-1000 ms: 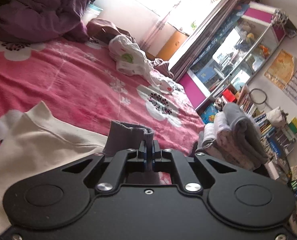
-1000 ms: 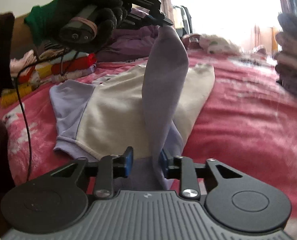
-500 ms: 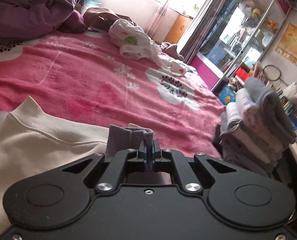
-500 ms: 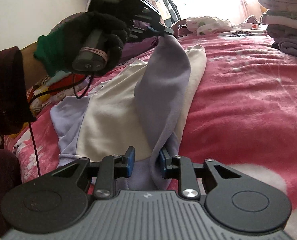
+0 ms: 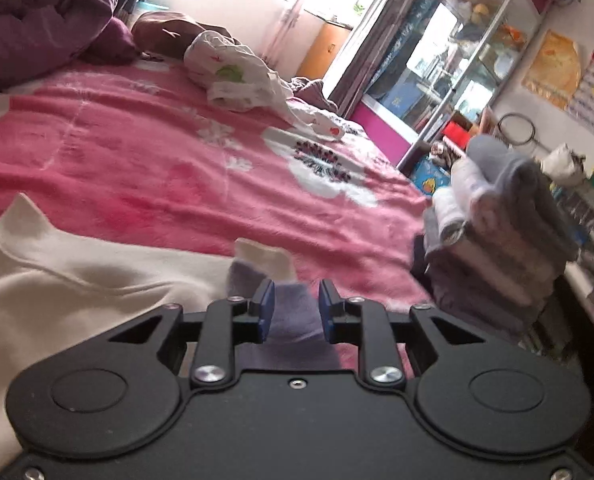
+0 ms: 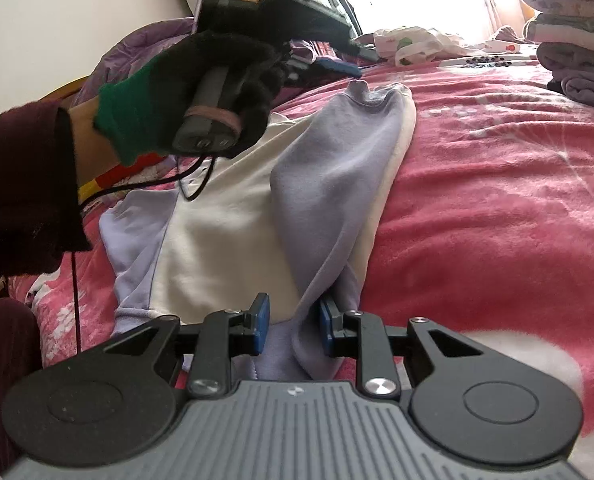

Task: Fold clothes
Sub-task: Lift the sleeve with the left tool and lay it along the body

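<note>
Two grippers are set at opposite ends of one lavender sleeve (image 6: 329,184), which is laid lengthwise over the cream body of the sweatshirt (image 6: 225,240) on the pink blanket (image 6: 497,208), its long axis running from near to far. The right gripper (image 6: 293,330) is seen parted, with the sleeve's near end loose between its pads and not pinched; the left gripper (image 5: 295,310) is likewise parted at the far cuff (image 6: 371,94), nothing clamped. As judged, the far end is nearer the left hand (image 6: 217,92), the near end nearer the right.
</note>
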`<state>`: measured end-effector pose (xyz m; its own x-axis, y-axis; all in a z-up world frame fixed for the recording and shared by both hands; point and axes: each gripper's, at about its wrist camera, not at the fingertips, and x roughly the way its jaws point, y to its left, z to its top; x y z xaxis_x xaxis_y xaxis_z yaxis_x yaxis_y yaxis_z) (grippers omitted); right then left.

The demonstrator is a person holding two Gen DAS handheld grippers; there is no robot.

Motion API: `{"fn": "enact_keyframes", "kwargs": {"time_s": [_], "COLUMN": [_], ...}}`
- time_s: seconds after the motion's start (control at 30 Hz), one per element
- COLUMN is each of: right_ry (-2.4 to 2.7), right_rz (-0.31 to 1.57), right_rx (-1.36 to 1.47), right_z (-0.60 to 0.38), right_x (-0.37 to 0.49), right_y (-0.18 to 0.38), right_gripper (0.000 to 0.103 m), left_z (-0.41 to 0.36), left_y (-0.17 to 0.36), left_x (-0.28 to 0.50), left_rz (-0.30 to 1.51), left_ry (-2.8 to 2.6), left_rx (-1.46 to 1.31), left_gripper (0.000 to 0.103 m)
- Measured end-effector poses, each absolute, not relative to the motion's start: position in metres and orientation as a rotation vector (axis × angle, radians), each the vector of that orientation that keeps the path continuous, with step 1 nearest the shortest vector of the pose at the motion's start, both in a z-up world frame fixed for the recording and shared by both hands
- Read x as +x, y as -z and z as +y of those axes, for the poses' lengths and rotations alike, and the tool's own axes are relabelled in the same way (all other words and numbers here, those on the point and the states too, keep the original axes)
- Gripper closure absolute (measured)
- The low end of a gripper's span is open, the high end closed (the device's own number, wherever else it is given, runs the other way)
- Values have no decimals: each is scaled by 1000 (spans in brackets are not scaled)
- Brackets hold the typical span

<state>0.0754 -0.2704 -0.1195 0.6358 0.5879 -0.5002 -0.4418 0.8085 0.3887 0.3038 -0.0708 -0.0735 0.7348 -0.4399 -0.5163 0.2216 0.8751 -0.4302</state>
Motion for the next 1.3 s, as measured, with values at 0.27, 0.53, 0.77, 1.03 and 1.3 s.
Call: {"fn": "enact_keyframes", "kwargs": {"time_s": [0.27,0.53,0.77,1.03,1.3], "right_ry": [-593,-550,-539,-569,-596], "right_rz": [658,646,435,607,612], "right_rx": [254,212,41,1,93], "right_z": [-272,-287,-271,-246,-257], "right_x": [76,51,41,71,67], "right_y": [120,101,78,114,117], "right_gripper": [75,74,72,72,71], "left_z": [-111,-71,-72,-75,-91], "left_y": [92,73,75,95,81], "left_x": [304,295,284,316,319], "left_rz": [675,629,629,682,632], "left_ry": [328,358,365,346,363], "left_rx": [18,-118,-15,32,42], "left_gripper": [82,81,81,78,79]}}
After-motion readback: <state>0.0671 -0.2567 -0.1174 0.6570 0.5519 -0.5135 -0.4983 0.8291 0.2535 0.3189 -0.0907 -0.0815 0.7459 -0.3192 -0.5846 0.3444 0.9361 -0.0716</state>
